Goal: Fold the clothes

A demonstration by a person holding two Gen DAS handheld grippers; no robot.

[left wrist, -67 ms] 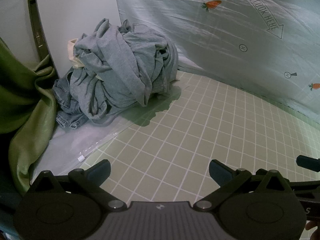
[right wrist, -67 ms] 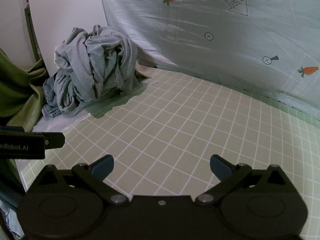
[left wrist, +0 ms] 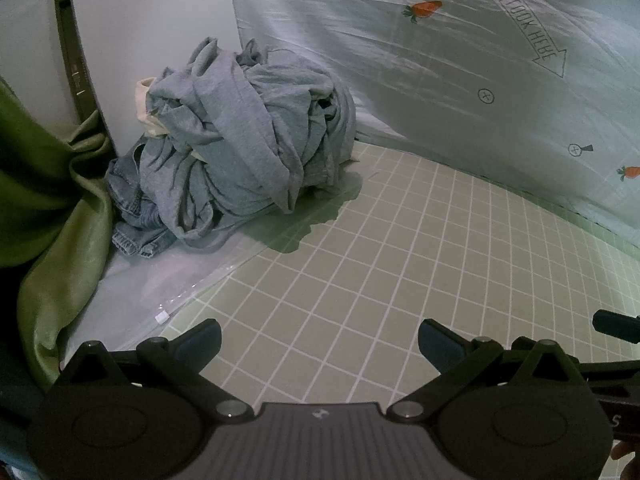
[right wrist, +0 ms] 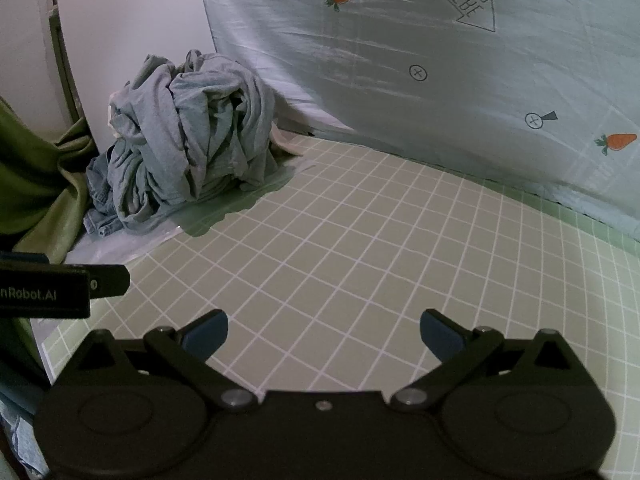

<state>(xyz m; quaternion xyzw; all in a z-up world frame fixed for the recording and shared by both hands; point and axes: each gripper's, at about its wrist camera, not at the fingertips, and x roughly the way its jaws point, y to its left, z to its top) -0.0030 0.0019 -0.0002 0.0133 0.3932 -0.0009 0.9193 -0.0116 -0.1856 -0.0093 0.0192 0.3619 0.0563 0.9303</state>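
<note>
**gridmat_guy:** Two grippers, both spread wide with nothing between the fingers. The left gripper (left wrist: 320, 340) and right gripper (right wrist: 324, 330) hang side by side over the bare near part of the mat (left wrist: 400, 280). The pile of clothes (left wrist: 248, 140) sits bunched up at the mat's far left corner, well apart from both tools. No folded stack shows anywhere in view. Could be a pile waiting its turn, could be what's left after other pieces went somewhere off camera, can't say.

**foldnerd:** If a piece does come off that heap, I'd pinch one loose outer edge rather than dig into the middle. It's all twisted together, so grabbing deep probably drags several items at once. Then spread it flat on the open grid, where there's loads of room.

**gridmat_guy:** Mostly soft grey-blue jersey, limp and heavily creased, wound into ropey folds. Denim (left wrist: 132, 216) pokes out at the bottom left, stiffer, with a stitched hem. A bit of cream fabric (left wrist: 146, 108) peeks out on the upper left.

**foldnerd:** Also a clear plastic sheet (left wrist: 168, 276) under the heap, shiny and slippery looking. The mat is matte green with white grid lines, handy for squaring up edges.
</note>
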